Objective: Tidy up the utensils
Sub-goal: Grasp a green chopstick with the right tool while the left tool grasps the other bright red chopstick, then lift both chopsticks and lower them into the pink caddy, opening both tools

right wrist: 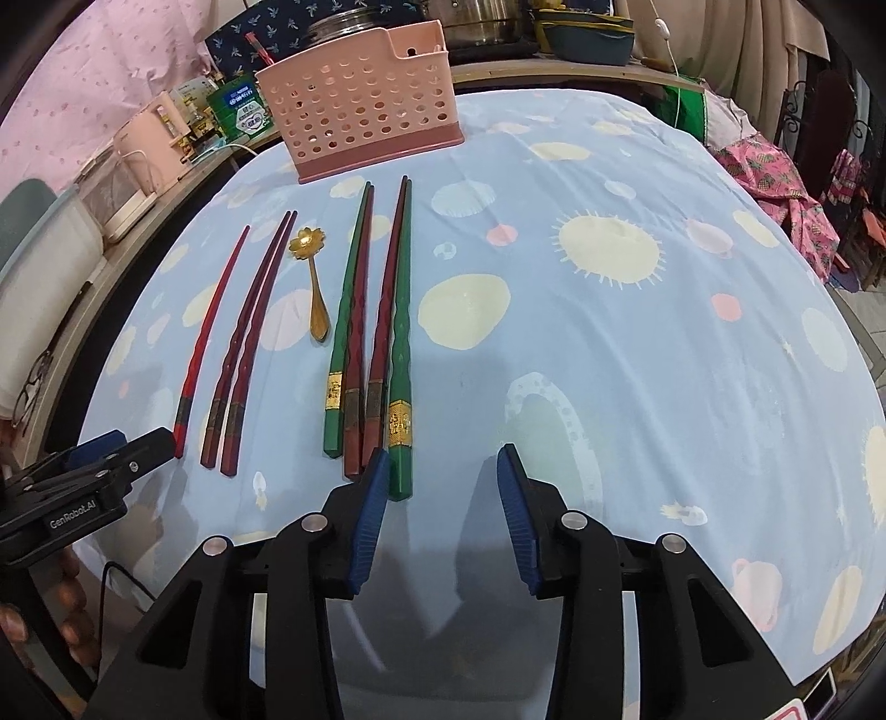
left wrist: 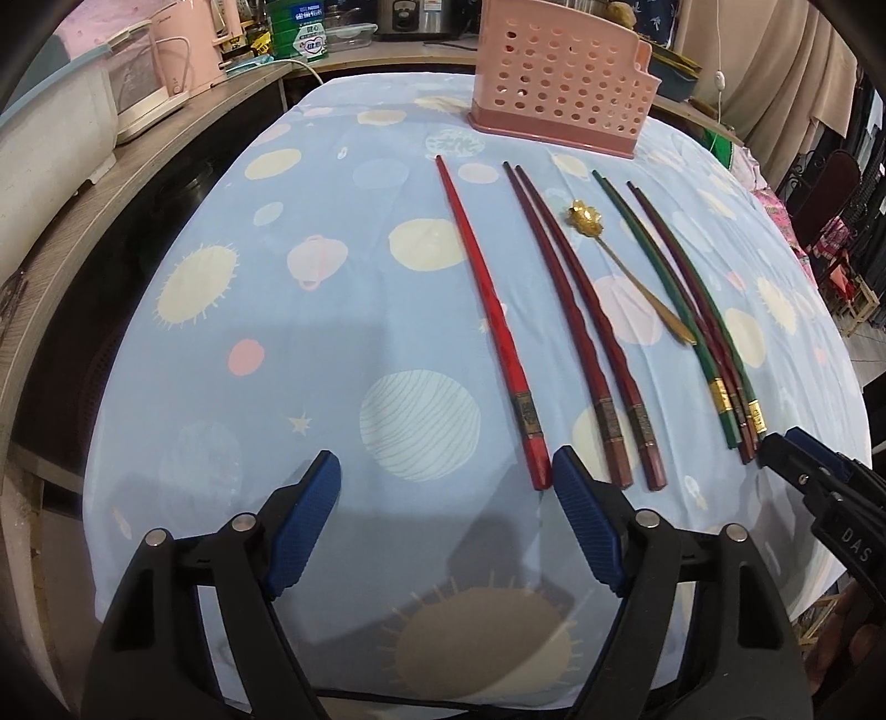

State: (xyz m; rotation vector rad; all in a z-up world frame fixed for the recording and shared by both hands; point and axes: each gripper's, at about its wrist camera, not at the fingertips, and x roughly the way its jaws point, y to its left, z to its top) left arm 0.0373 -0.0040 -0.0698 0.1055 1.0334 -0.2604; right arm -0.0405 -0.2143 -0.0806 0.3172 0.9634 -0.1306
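This is looking like a lived-in home, most likely a kitchen or dining corner. A table (left wrist: 232,332) is wearing a light blue cloth printed with suns and planets. Along the wooden counter (left wrist: 127,160) beside it, a pink kettle (left wrist: 194,44) and a white appliance (left wrist: 138,83) are sitting, with a green box (left wrist: 302,30) and a glass container (left wrist: 346,27) crowding behind them. At the far end, a rice cooker (left wrist: 418,16) and steel pots (right wrist: 476,19) are standing. Beige curtains (left wrist: 775,72) are hanging on the right, and pink patterned fabric (right wrist: 775,183) is lying heaped near dark chairs (left wrist: 830,188). A pink perforated utensil holder (right wrist: 360,111) is standing on the cloth.
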